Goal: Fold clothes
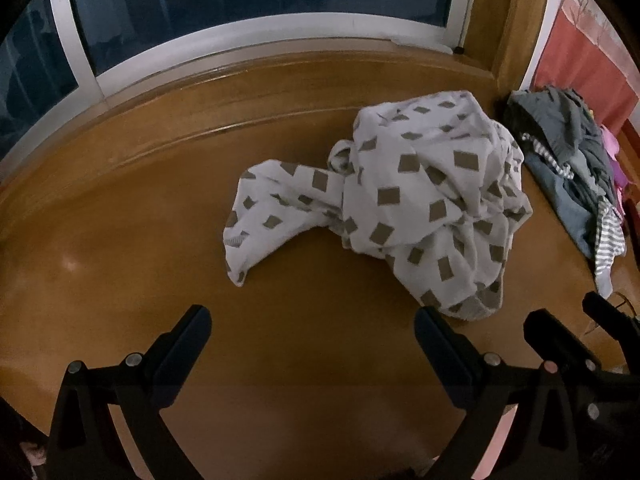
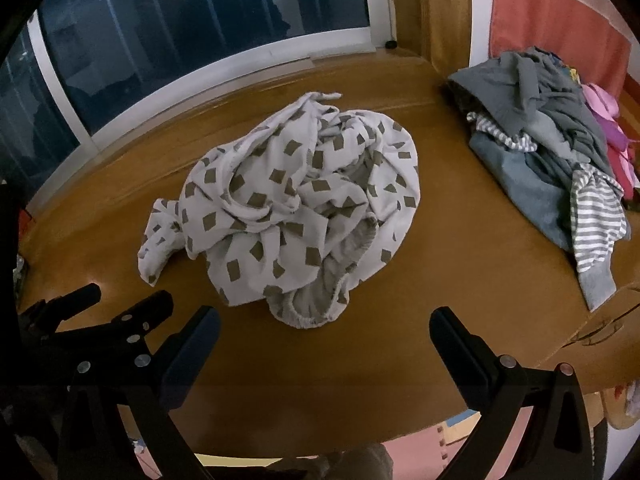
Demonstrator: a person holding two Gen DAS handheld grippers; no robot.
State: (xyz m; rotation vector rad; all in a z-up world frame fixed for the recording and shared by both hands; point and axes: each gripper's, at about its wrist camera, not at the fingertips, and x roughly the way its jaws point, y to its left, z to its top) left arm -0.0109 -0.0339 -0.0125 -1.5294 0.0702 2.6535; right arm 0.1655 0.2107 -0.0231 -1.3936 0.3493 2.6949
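A crumpled white garment with brown squares (image 1: 424, 200) lies bunched on the wooden surface (image 1: 160, 240), a sleeve-like part trailing to its left. In the right wrist view the same garment (image 2: 296, 208) sits mid-surface with its grey elastic hem nearest me. My left gripper (image 1: 312, 320) hovers open just in front of it, nothing between its fingers. My right gripper (image 2: 324, 322) is open too, just short of the hem. The right gripper's fingers (image 1: 560, 332) show at the lower right of the left wrist view; the left gripper's fingers (image 2: 120, 316) show at the lower left of the right wrist view.
A heap of other clothes (image 2: 560, 160), grey, blue, striped and pink, lies at the right end of the surface. A window with a white frame (image 1: 240, 40) runs along the back. A red wall hanging (image 2: 560, 20) is at the far right. The surface's front edge (image 2: 360, 436) is below me.
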